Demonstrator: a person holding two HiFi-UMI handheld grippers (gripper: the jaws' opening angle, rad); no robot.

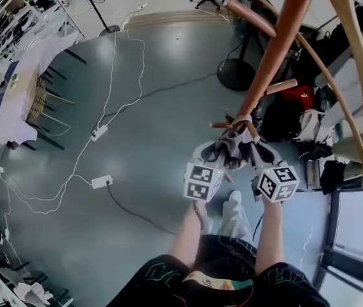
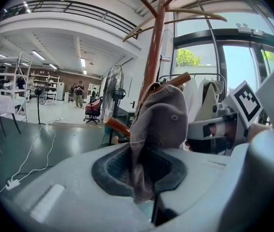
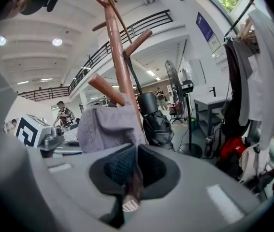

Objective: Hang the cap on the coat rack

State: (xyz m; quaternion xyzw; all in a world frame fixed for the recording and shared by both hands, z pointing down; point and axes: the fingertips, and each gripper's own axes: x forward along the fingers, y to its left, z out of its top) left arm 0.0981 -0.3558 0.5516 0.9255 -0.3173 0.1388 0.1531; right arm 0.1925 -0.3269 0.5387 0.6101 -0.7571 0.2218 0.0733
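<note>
The rack [image 1: 276, 56] stands just ahead, and the cap [image 1: 235, 144] is up against its pole by a low peg [image 1: 219, 125], so hanging looks nearly done; whether it sits over the peg I cannot tell, and release is left. Both forearms reach forward side by side, left tool [image 2: 144, 178] and right tool [image 3: 132, 178] each pinched narrow on cap fabric

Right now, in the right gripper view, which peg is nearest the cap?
The lowest peg, slanting up-left just above the cap; the others branch higher.
</note>
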